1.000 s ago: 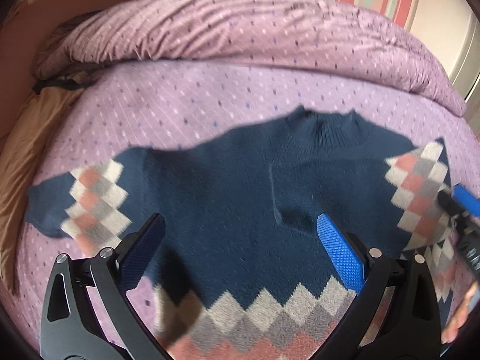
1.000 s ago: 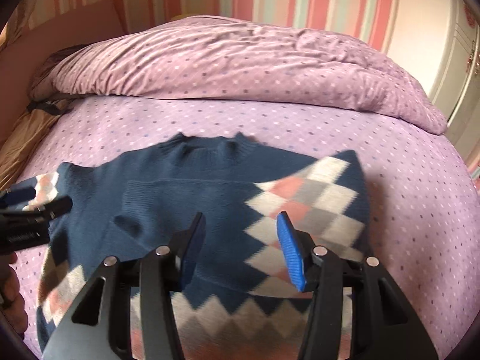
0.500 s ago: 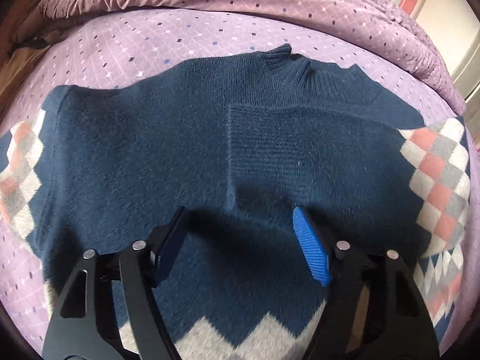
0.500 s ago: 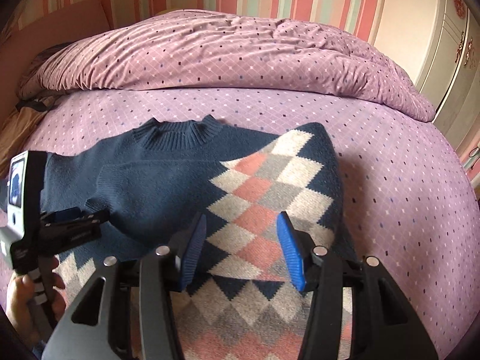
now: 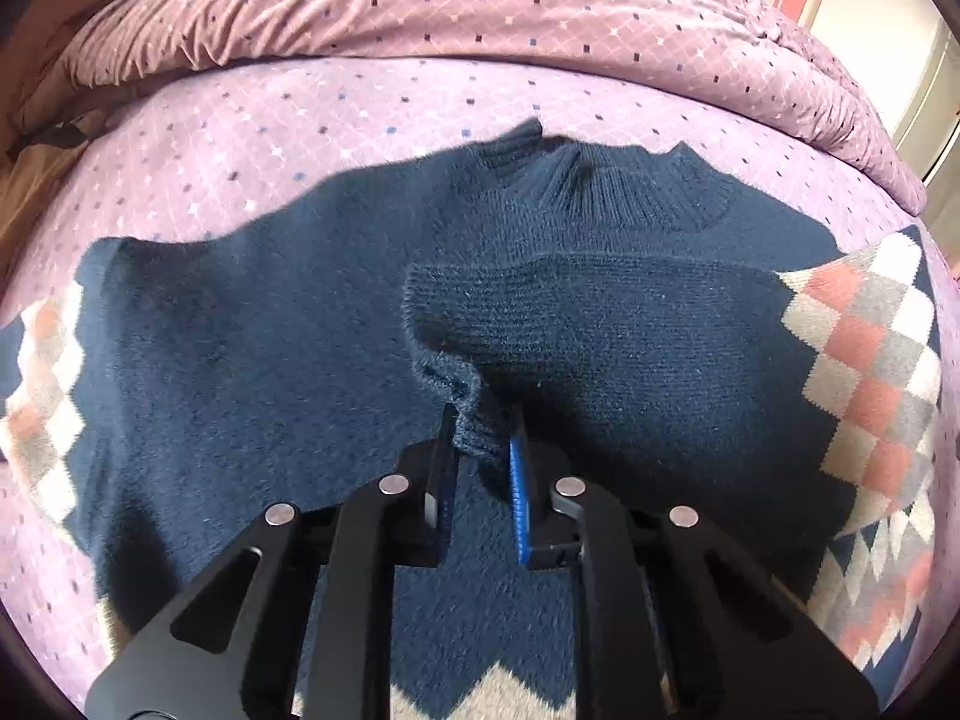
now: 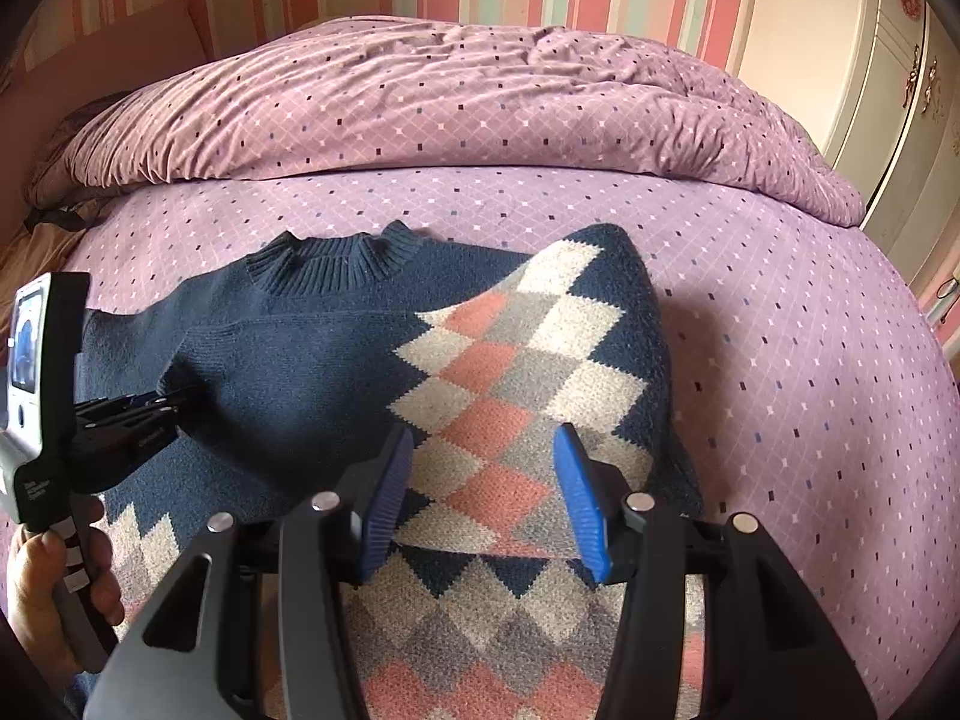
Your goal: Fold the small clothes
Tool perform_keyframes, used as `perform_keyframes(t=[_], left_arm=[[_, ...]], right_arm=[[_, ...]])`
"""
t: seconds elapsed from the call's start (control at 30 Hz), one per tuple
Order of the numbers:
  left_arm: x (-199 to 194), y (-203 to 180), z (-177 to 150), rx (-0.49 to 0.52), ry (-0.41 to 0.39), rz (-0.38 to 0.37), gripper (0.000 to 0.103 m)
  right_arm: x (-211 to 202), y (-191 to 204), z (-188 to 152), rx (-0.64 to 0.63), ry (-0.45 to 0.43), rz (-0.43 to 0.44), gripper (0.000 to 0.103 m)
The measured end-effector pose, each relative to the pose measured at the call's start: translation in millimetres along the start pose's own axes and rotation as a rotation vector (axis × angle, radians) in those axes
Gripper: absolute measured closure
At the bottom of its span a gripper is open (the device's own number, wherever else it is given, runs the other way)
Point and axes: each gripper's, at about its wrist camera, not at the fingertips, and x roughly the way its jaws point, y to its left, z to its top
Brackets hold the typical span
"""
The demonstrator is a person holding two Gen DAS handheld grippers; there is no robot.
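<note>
A small navy sweater (image 5: 252, 348) with pink, grey and white diamonds lies flat on the bed, collar away from me; it also shows in the right wrist view (image 6: 312, 372). Its right sleeve (image 5: 630, 330) is folded across the chest. My left gripper (image 5: 483, 438) is shut on the sleeve cuff (image 5: 471, 420) and lifts it slightly; it appears in the right wrist view (image 6: 162, 405) at the left. My right gripper (image 6: 483, 480) is open and empty, low over the diamond part of the folded sleeve (image 6: 510, 372).
The bed has a purple dotted sheet (image 6: 780, 360). A rumpled matching duvet (image 6: 450, 102) lies along the far side. A striped wall and a white wardrobe (image 6: 888, 90) stand behind and to the right. A tan cloth (image 5: 24, 180) lies at the far left.
My left gripper has moved in over the chest and closed on the sleeve cuff. My right gripper has moved forward and to the right over the diamond pattern, still open.
</note>
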Motion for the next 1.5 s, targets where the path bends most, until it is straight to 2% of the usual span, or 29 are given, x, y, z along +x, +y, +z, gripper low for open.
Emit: perform_keyframes(t=[0.17, 0.33, 0.4, 0.53, 0.73, 0.77, 0.8, 0.83, 0.87, 0.9, 1.07, 1.2, 1.33, 1.43, 1.5], left_arm=[[-48.1, 20.6, -3.3, 0.023, -0.063, 0.063, 0.09], [-66.7, 57.0, -9.9, 0.045, -0.054, 0.103, 0.09], [-62.5, 65.5, -16.8, 0.062, -0.049, 0.132, 0.091], [-38.2, 72.2, -29.6, 0.055, -0.003, 0.127, 0.091], [-19.7, 73.9, -41.1, 0.045, 0.026, 0.137, 0.089], [-17.9, 75.2, -41.4, 0.037, 0.034, 0.138, 0.083], [-16.1, 76.5, -40.8, 0.034, 0.044, 0.158, 0.066], [-16.2, 78.8, -39.8, 0.03, 0.04, 0.197, 0.055], [-15.9, 80.6, -38.5, 0.026, 0.036, 0.218, 0.033], [-17.0, 83.8, -37.5, 0.018, 0.036, 0.226, 0.022], [-46.4, 99.9, -33.7, -0.009, -0.003, 0.212, 0.02], [-81.7, 117.7, -37.3, -0.01, -0.042, 0.215, 0.006], [-111.2, 148.8, -46.1, -0.046, -0.061, 0.182, 0.004], [-120.3, 180.4, -52.1, -0.086, -0.043, 0.156, 0.004], [-124.6, 205.9, -58.5, -0.126, -0.036, 0.106, 0.004]], right_arm=[[-4.3, 0.1, 0.7, 0.01, 0.002, 0.015, 0.053], [6.6, -2.0, -2.8, 0.038, 0.025, 0.019, 0.053], [18.8, -2.7, -8.1, 0.041, 0.043, 0.013, 0.053], [47.2, -5.0, -21.7, 0.049, 0.099, -0.006, 0.053], [49.8, -5.7, -24.8, 0.044, 0.091, -0.003, 0.053], [49.3, -6.3, -24.2, 0.042, 0.089, 0.0, 0.053], [46.4, -5.6, -22.6, 0.037, 0.081, 0.001, 0.053], [43.2, -4.3, -20.9, 0.033, 0.074, 0.003, 0.053], [40.7, -4.2, -19.3, 0.03, 0.069, 0.006, 0.053], [36.3, -1.9, -16.5, 0.025, 0.062, 0.009, 0.053], [13.0, 19.6, -4.4, -0.018, 0.031, 0.029, 0.053], [-12.5, 47.4, 2.9, -0.046, 0.014, 0.068, 0.05], [-38.2, 86.0, 5.8, -0.082, -0.007, 0.101, 0.049], [-53.6, 116.9, 7.1, -0.084, -0.017, 0.126, 0.049], [-62.8, 136.6, 6.2, -0.075, -0.027, 0.148, 0.049]])
